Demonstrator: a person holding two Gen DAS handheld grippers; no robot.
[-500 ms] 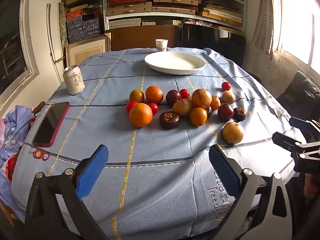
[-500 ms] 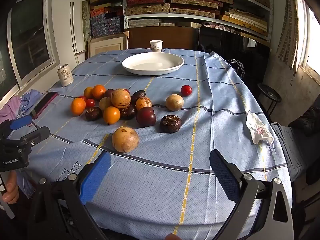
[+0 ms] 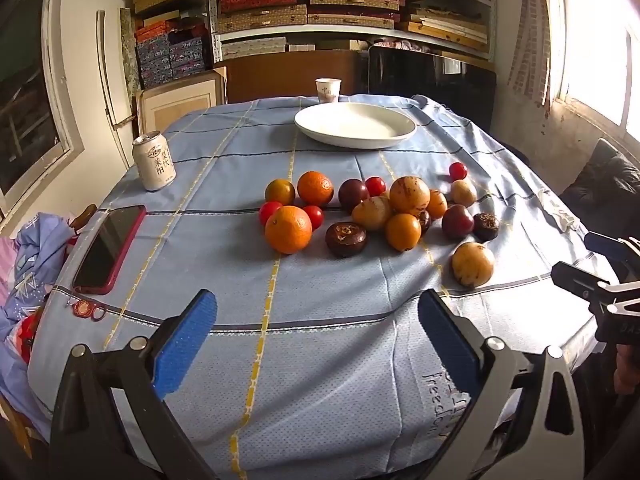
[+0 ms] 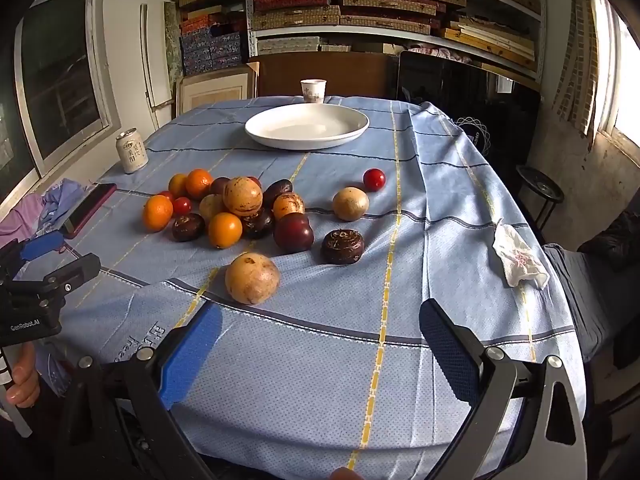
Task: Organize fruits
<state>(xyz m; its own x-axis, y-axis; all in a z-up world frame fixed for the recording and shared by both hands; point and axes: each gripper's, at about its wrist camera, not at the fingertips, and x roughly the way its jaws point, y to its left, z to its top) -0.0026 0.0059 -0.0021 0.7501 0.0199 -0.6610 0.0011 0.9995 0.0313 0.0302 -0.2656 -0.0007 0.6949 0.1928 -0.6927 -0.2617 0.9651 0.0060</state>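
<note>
Several fruits lie loose on the blue checked tablecloth: a big orange (image 3: 288, 229), a dark brown fruit (image 3: 345, 239), a tan round fruit (image 3: 473, 264) nearest the front, small red ones and purple ones. An empty white plate (image 3: 356, 125) sits behind them. My left gripper (image 3: 318, 330) hovers open over the near table edge, short of the fruit. In the right wrist view the tan fruit (image 4: 252, 278) lies just ahead of my open right gripper (image 4: 320, 340), with the dark brown fruit (image 4: 343, 246) and the plate (image 4: 307, 126) beyond. Nothing is between either pair of fingers.
A drink can (image 3: 154, 161) and a red-cased phone (image 3: 110, 249) rest at the left of the table. A paper cup (image 3: 328, 90) stands behind the plate. A crumpled tissue (image 4: 518, 258) lies at the right. Shelves of boxes fill the back wall.
</note>
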